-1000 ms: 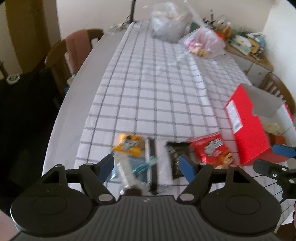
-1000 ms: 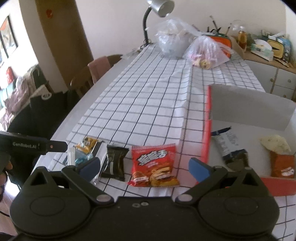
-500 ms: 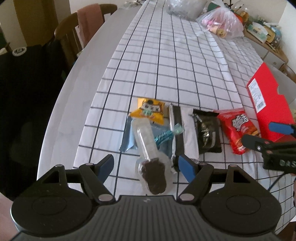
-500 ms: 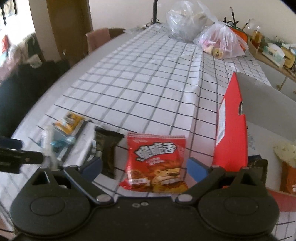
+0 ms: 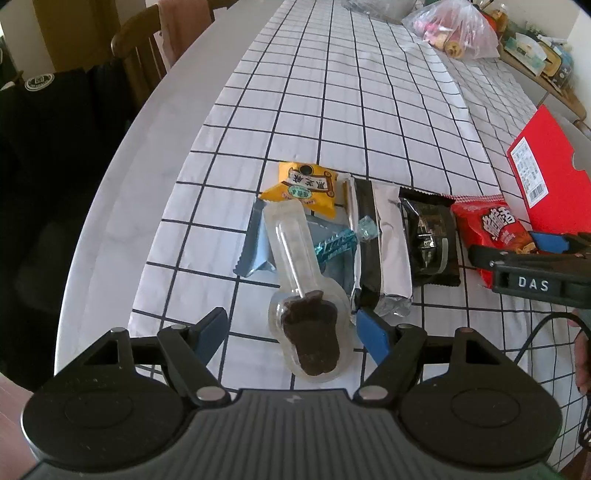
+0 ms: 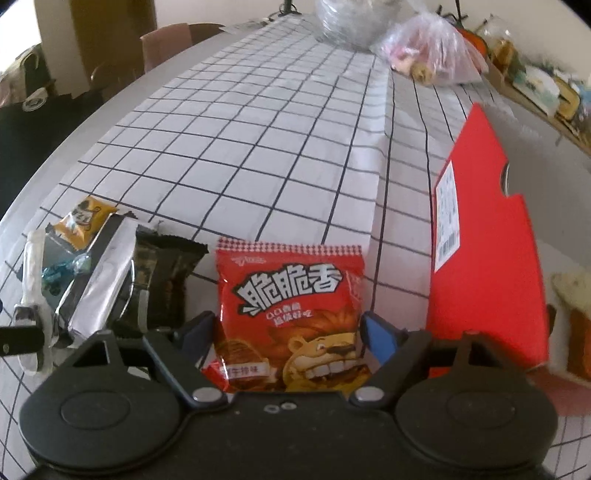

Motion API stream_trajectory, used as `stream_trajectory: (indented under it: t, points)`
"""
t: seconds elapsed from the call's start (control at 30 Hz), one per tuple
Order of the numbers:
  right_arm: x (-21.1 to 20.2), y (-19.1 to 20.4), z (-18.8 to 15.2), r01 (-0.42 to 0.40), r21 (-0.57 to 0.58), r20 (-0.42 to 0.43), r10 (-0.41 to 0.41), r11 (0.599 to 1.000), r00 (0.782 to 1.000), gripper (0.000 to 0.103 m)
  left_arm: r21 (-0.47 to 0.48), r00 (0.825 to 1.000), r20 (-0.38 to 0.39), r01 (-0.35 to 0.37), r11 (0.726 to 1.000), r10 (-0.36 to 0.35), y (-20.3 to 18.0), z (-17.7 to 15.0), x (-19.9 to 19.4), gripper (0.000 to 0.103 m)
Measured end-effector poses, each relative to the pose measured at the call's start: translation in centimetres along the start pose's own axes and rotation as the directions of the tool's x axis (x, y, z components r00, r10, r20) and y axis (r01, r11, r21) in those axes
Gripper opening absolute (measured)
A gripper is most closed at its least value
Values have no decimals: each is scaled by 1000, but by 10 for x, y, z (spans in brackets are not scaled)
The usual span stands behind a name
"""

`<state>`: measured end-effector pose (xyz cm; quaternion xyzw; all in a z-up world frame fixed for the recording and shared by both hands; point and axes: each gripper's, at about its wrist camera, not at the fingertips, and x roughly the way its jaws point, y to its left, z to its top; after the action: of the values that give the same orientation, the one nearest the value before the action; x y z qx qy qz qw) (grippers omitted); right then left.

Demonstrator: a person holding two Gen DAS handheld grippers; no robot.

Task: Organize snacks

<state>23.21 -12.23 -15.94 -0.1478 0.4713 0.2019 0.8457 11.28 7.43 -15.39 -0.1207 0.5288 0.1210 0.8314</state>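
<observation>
A red snack bag (image 6: 291,306) with a lion picture lies flat on the checked cloth, and my right gripper (image 6: 288,326) is low over its near end. The jaws are closing, one on each side of the bag, and its edges show no squeeze. In the left wrist view the right gripper (image 5: 517,247) hovers over that red bag (image 5: 491,229). My left gripper (image 5: 293,326) stands open astride the dark head of a chocolate lollipop in a clear pack (image 5: 310,332), with a gap on its left side. The red box (image 6: 480,240) stands open just right of the bag.
Beside the lollipop lie a yellow packet (image 5: 304,186), a blue packet (image 5: 258,243), a teal candy (image 5: 343,242), a silver-and-black pack (image 5: 380,243) and a black packet (image 5: 430,240). Plastic bags (image 5: 454,29) sit at the far end. Chairs (image 5: 144,55) line the table's left edge.
Both grippers have come down closer to the snacks. The right jaws have narrowed around the red bag. The left gripper now straddles the lollipop's head.
</observation>
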Motion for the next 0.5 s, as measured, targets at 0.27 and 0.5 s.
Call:
stream_trajectory:
  t: [0.27, 0.5]
  points:
    - [-1, -6, -3, -23, 38, 3, 23, 999, 1000, 75, 16, 1000, -10, -19, 1000, 19, -5, -2, 9, 77]
    - [-4, -8, -4, -41, 59, 5, 40, 997, 999, 70, 52, 998, -9, -59, 997, 59, -14, -4, 15, 77]
